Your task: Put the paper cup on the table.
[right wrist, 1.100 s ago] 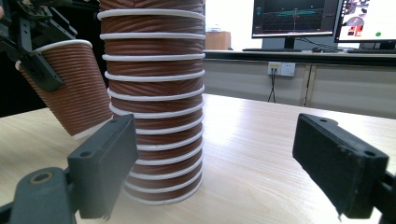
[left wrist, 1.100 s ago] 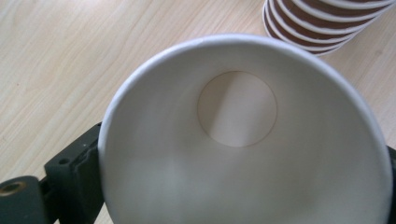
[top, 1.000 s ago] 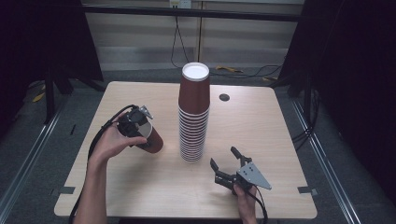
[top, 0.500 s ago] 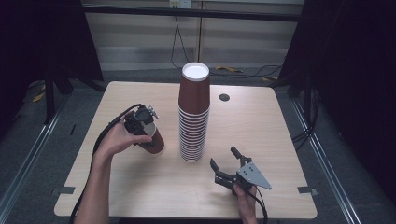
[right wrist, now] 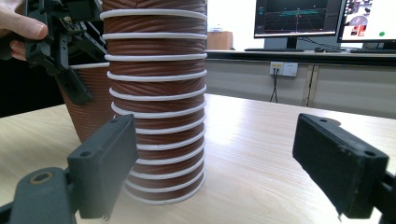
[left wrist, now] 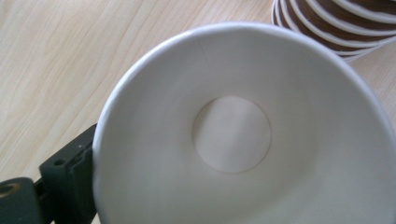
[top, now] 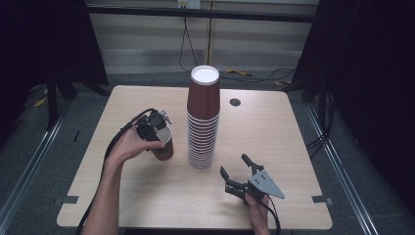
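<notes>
Single cup (top: 163,146): brown ribbed paper, white inside, upright on the table (top: 293,132), left of the tall stack and just beside it.
Left gripper (top: 157,128): you hold it over the single cup's mouth, pointing down. Its jaws have just been opening, with the rim between them. In the left gripper view one black jaw sits against the outside wall; whether the pads press is hard to tell, probably not.
Right gripper (top: 237,175): you rest it near the table's near right edge, jaws spread wide on nothing, aimed at the stack's base.
Cup stack (top: 203,122): many brown cups nested upside down, white rims showing as bands, standing mid-table.
Handling, single cup: very light, thin-walled, easily crushed or dented by a hard pinch. The ribbed outside should give fair friction; the smooth white inside (left wrist: 233,135) is likely slicker.
Where to take hold: the rolled rim is the stiffest part, so pinch the wall there, one jaw inside and one outside, with light pressure.
Risk: a nudge tips it; withdraw straight up so you do not drag it into the stack.
</notes>
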{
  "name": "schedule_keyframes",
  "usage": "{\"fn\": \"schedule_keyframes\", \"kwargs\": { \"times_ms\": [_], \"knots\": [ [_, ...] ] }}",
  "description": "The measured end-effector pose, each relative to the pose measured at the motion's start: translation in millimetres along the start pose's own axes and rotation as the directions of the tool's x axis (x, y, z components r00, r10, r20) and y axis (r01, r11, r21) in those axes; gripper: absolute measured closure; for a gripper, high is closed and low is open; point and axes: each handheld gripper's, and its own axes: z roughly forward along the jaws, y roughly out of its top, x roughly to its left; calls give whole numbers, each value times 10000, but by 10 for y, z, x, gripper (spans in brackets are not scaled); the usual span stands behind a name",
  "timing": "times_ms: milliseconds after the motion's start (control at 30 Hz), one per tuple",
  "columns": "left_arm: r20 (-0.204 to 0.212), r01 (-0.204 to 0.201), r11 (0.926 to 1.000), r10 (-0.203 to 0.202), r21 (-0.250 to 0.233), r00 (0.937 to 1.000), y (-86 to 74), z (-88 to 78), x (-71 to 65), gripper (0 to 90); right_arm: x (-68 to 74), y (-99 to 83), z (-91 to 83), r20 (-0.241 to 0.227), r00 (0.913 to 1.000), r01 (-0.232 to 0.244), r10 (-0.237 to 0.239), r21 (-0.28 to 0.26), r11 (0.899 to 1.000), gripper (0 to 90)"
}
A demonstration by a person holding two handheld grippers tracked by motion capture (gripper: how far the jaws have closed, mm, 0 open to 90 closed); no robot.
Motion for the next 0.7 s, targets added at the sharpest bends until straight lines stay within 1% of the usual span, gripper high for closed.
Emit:
{"fn": "schedule_keyframes", "kwargs": {
  "times_ms": [100, 133, 200, 267, 300, 333, 367, 400, 467, 533, 600, 633, 700],
  "knots": [
    [-64, 34, 10000, -34, -33, 10000, 1, 23, -12, 52, 0, 0, 0, 3, 10000, 3, -3, -3, 10000, 134],
    [7, -30, 9999, 30, -115, 10000, -2, 47, -16, 53, 0, 0, 0, 0, 10000, 0, 0, -2, 10000, 135],
    [-19, -72, 9999, 72, -106, 10000, -5, 47, -19, 52, 0, 0, 0, 2, 10000, 4, -4, -4, 10000, 135],
    [-39, 72, 9996, -73, -261, 10000, -24, 51, -19, 53, -1, 0, 0, -2, 10000, 7, -7, -5, 10000, 134],
    [60, 135, 9995, -133, -298, 9999, -38, 53, -13, 52, 0, 0, 0, -4, 10000, 2, -2, -3, 10000, 134],
    [60, 135, 9995, -133, -298, 9999, -38, 53, -13, 52, -1, 0, 0, -3, 10000, 3, -3, -2, 10000, 135],
    [150, 179, 9991, -173, -386, 9997, -66, 63, 0, 52, 0, 0, 0, -1, 10000, 2, -2, -3, 10000, 134],
    [153, 331, 9977, -323, -588, 9994, -87, 78, -10, 53, 0, 0, 0, -2, 10000, 3, -3, -4, 10000, 135],
    [224, 187, 9980, -174, -602, 9996, -129, 97, -7, 64, 0, 0, 0, -1, 10000, 3, -3, -4, 10000, 134],
    [149, 205, 9944, -191, -1034, 9997, -174, 117, -28, 54, 0, 0, 0, -4, 10000, 0, 0, -2, 10000, 134],
    [102, 137, 9929, -126, -1179, 9999, -203, 123, -33, 49, 0, 0, 0, -6, 10000, 3, -3, -4, 10000, 134],
    [111, 288, 9899, -276, -1387, 9996, -217, 132, -34, 47, 0, 0, 0, -3, 10000, 0, 0, -4, 10000, 134],
    [235, 365, 9873, -332, -1546, 9992, -255, 133, -17, 50, 0, 0, -1, -2, 10000, -1, 1, -2, 10000, 134]
  ]
}}
